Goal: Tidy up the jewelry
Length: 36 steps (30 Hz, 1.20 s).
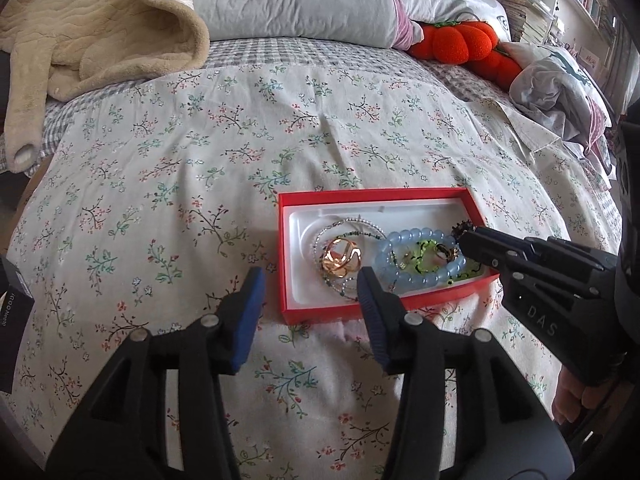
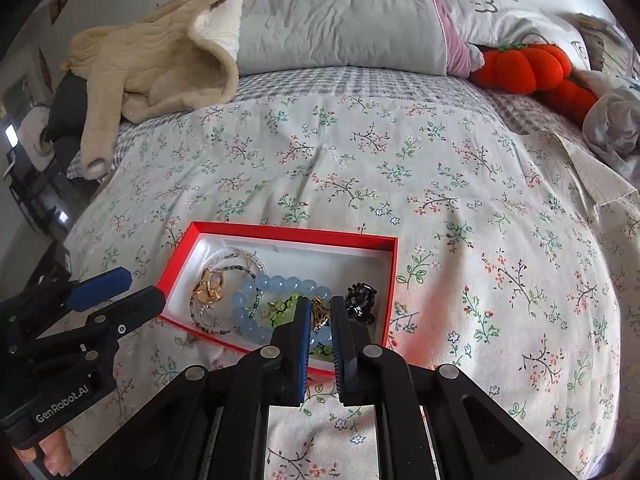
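Note:
A red box (image 1: 372, 194) (image 2: 296, 234) with a white lining lies on the floral bedspread. In it are a pale blue bead bracelet (image 1: 416, 236) (image 2: 280, 282), a green charm bracelet (image 1: 428, 250) (image 2: 284, 306), a gold piece (image 1: 340, 258) (image 2: 208, 288), a thin beaded strand (image 1: 352, 222) (image 2: 240, 258) and a black ornament (image 1: 462, 226) (image 2: 360, 300). My left gripper (image 1: 310, 280) (image 2: 142, 286) stands open at the box's near left corner, holding nothing. My right gripper (image 2: 320, 312) (image 1: 466, 240) is shut over the box's right end, just left of the black ornament; a brownish piece shows past the tips.
A beige fleece garment (image 1: 100, 32) and a grey pillow (image 1: 296, 0) lie at the back of the bed. Orange plush pumpkins (image 1: 456, 40) sit at the back right, beside crumpled bedding (image 1: 560, 80). A dark box (image 1: 12, 312) is at the left edge.

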### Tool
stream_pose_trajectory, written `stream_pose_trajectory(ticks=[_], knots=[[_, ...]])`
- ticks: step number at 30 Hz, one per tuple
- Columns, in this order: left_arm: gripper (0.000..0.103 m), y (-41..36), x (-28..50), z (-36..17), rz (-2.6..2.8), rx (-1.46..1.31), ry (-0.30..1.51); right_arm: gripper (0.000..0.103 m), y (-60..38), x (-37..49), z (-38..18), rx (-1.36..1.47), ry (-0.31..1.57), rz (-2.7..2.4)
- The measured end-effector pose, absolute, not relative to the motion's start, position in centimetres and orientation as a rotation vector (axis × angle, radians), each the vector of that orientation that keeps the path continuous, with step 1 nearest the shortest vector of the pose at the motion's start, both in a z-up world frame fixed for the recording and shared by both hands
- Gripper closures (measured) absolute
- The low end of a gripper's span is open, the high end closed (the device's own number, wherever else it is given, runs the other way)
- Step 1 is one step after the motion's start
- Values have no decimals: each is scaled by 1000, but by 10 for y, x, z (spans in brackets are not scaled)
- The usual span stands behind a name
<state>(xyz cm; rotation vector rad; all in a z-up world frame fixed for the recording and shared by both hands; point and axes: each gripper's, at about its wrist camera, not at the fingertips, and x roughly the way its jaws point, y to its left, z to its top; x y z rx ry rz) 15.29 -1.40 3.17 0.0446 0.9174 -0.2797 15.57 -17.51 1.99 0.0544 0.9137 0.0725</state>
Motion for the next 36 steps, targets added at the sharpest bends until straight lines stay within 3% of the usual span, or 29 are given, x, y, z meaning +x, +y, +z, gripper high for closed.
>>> stream_pose_trajectory(ticks=[6, 9, 10, 11, 13, 16, 19, 26, 36], knots=[[27, 1, 148, 36, -202, 44, 919, 90, -175, 154, 24, 85, 951, 50], [23, 8, 144, 39, -176, 35, 937, 83, -175, 145, 32, 99, 948, 50], [21, 9, 142, 40, -165, 36, 943, 75, -175, 141, 36, 108, 948, 49], [21, 10, 140, 40, -154, 40, 952, 53, -176, 137, 39, 122, 945, 48], [19, 11, 136, 41, -143, 44, 975, 29, -178, 127, 48, 132, 909, 36], [14, 11, 129, 44, -133, 54, 1005, 29, -181, 118, 60, 131, 908, 21], [2, 9, 120, 51, -136, 76, 1003, 27, -188, 109, 70, 145, 915, -8], [1, 6, 97, 52, -140, 109, 1020, 9, -191, 80, 69, 91, 974, -80], [1, 12, 74, 35, -127, 64, 1022, 8, -174, 45, 50, 13, 1013, -54]])
